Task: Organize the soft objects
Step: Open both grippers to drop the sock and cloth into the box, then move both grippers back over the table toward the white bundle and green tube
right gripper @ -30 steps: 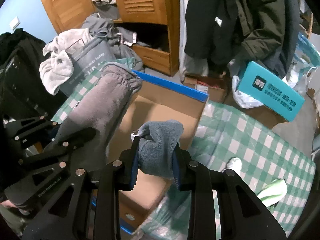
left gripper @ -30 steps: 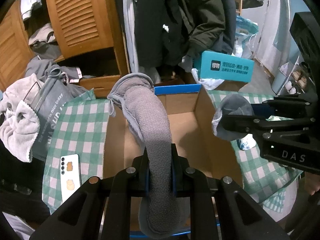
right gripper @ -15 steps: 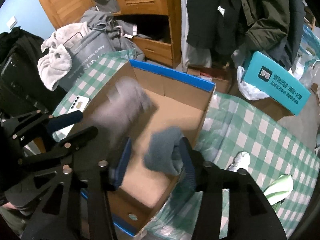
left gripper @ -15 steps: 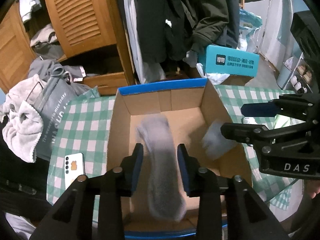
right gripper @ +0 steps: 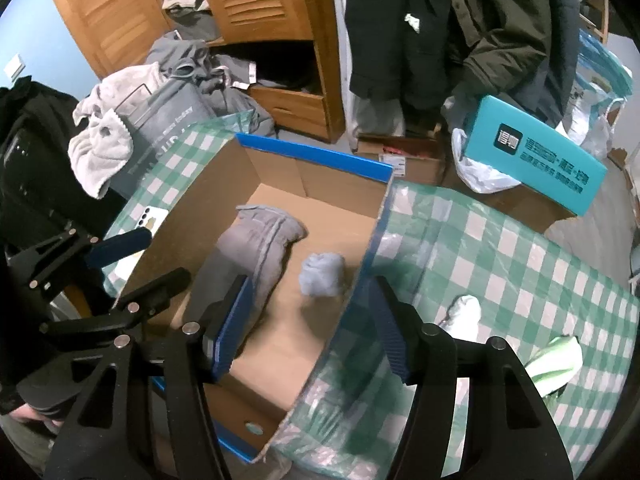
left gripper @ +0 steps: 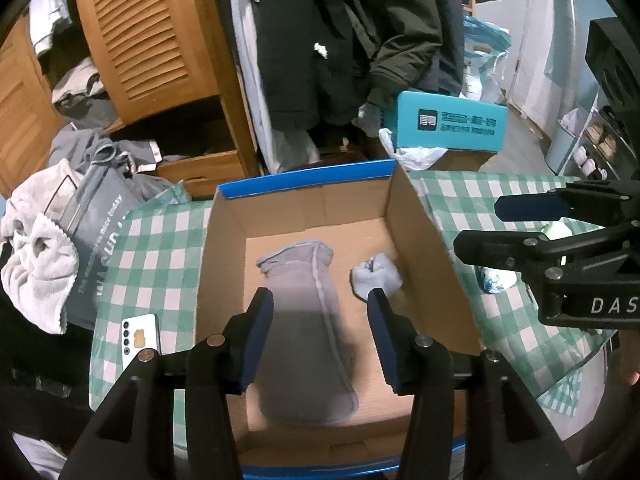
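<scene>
Socks lie loose on the floor of the cardboard box (left gripper: 420,240), placed there for sorting. From the left wrist, the left gripper (left gripper: 320,334) hangs spread and empty directly above the long grey sock (left gripper: 308,320), a fleecy, flat tube; the small balled sock (left gripper: 376,276) sits ahead to its right. From the right wrist, the right gripper (right gripper: 310,328) gapes empty over the box's right wall, the crumpled ball just ahead. More soft pieces, a white sock (right gripper: 464,312) and green cloth (right gripper: 556,360), wait on the checked tablecloth (right gripper: 500,248) to its right.
</scene>
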Demonstrator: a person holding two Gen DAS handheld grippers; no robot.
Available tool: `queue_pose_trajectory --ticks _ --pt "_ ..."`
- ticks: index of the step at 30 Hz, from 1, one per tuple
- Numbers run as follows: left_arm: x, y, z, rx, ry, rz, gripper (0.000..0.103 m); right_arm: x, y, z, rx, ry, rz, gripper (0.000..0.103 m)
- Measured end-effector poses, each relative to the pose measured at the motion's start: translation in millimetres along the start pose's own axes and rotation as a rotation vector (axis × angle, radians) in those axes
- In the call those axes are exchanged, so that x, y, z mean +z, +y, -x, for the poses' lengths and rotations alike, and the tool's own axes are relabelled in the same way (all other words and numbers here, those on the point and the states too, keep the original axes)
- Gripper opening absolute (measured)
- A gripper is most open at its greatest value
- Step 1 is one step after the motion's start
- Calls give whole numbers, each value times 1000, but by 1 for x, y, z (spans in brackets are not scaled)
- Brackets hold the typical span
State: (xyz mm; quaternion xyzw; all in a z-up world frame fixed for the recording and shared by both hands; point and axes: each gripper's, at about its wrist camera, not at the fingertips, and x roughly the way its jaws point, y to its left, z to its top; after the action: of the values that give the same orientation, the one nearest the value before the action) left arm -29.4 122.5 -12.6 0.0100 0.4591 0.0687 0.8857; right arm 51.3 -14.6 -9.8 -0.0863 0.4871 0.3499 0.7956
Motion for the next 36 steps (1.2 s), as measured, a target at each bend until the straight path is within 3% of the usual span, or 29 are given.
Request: queue_pose_trajectory --ticks 18,36 --pt "10 -52 0 -51 0 -90 64 -31 -58 16 -53 9 -102 64" --pt "19 -102 -5 -93 26 -151 68 -69 -133 35 -129 12 -233 66"
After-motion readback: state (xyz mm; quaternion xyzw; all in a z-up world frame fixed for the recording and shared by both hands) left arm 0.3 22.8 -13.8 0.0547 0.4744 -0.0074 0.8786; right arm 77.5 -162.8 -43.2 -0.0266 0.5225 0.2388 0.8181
